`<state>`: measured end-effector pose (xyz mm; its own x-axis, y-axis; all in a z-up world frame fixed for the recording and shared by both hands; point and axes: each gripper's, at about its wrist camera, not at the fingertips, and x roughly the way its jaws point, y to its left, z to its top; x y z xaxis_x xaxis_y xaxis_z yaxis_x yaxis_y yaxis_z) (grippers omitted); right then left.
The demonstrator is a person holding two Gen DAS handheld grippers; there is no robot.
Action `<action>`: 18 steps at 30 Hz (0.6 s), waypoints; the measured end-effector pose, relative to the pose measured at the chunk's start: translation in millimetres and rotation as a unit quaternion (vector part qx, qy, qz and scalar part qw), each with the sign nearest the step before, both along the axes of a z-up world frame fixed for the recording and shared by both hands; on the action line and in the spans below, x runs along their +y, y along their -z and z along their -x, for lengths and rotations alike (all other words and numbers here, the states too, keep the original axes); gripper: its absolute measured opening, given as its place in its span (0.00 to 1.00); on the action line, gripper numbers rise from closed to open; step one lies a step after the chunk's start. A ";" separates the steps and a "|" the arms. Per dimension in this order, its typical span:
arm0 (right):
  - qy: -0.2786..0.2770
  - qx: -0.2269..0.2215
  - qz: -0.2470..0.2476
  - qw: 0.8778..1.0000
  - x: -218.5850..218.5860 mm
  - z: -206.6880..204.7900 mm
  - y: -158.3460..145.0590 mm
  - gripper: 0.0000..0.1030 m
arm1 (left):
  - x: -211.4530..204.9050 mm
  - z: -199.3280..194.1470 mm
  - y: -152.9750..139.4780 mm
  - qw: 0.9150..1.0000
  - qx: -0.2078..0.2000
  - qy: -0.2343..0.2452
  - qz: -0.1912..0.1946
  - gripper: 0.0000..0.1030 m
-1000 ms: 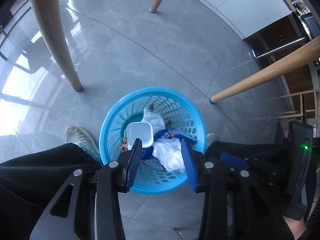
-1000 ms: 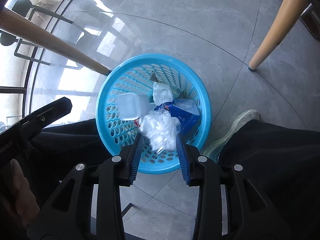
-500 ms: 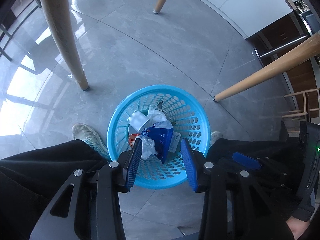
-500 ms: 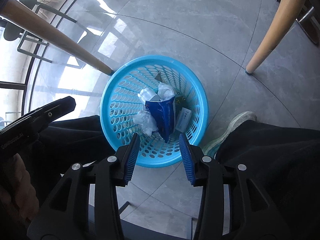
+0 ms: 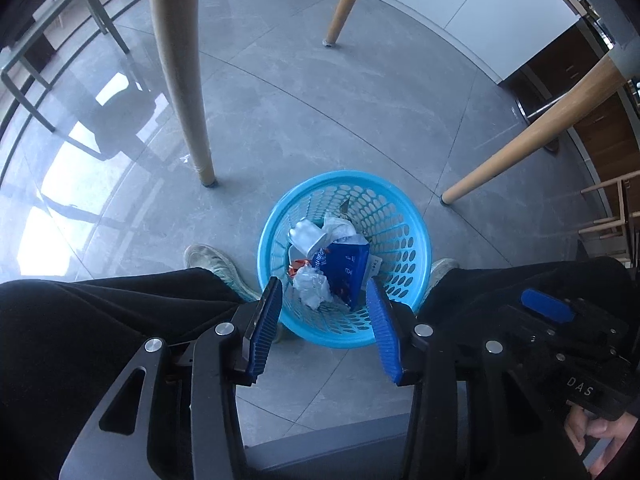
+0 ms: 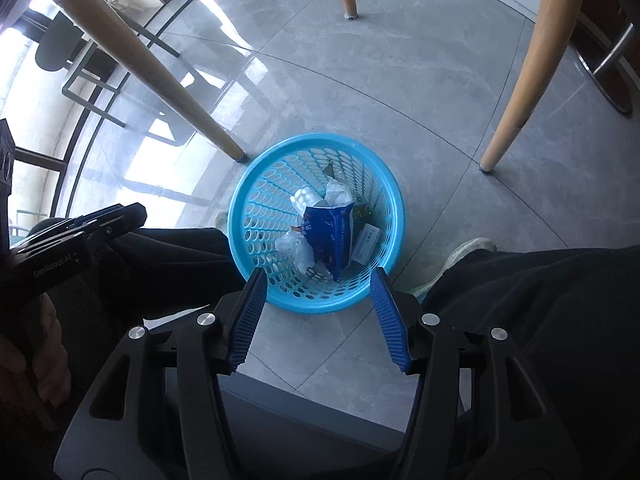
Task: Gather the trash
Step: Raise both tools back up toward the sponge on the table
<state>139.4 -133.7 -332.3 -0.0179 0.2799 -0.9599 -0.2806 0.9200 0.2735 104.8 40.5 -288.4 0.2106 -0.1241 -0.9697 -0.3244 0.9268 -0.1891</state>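
Left tongs [image 5: 325, 294] hanging above the basket [image 5: 416, 236], pointing steeply down, jaws opening with nothing between the blue pads. Right tongs [image 6: 318, 286] likewise over the same basket [image 6: 394, 196], jaws opening wider, empty too. Trash all down inside the basket: blue packet [image 5: 346, 266] propped upright in the middle, crumpled clear plastic [image 5: 312, 286] just beside it on the near left, white cup [image 5: 306, 236] behind, crumpled white bag [image 5: 338, 226] at the back, small white card [image 5: 374, 266] against the right wall. Same heap from the right wrist view: packet [image 6: 330, 236], plastic [image 6: 296, 250], card [image 6: 366, 246]. Basket standing on the grey tiled floor [image 5: 320, 120] between pale wooden legs [image 5: 182, 80], one just to its upper left, one to its right. Person's black trouser legs [image 5: 100, 320] on both sides of the basket, a pale shoe [image 5: 212, 260] close to the left rim. Part of a bare hand [image 5: 596, 436] visible at the lower right, on the other device.
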 end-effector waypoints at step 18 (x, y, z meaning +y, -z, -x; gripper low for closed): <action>-0.009 -0.113 -0.021 0.993 -52.6 46.2 -100.7 0.66 | -13.7 70.3 -73.5 0.994 -0.091 0.059 -0.009 0.56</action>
<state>93.2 -186.3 -231.5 0.1914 0.3211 -0.9275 -0.3555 0.9035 0.2395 34.5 26.7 -214.9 0.3675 -0.1403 -0.9194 -0.1761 0.9602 -0.2169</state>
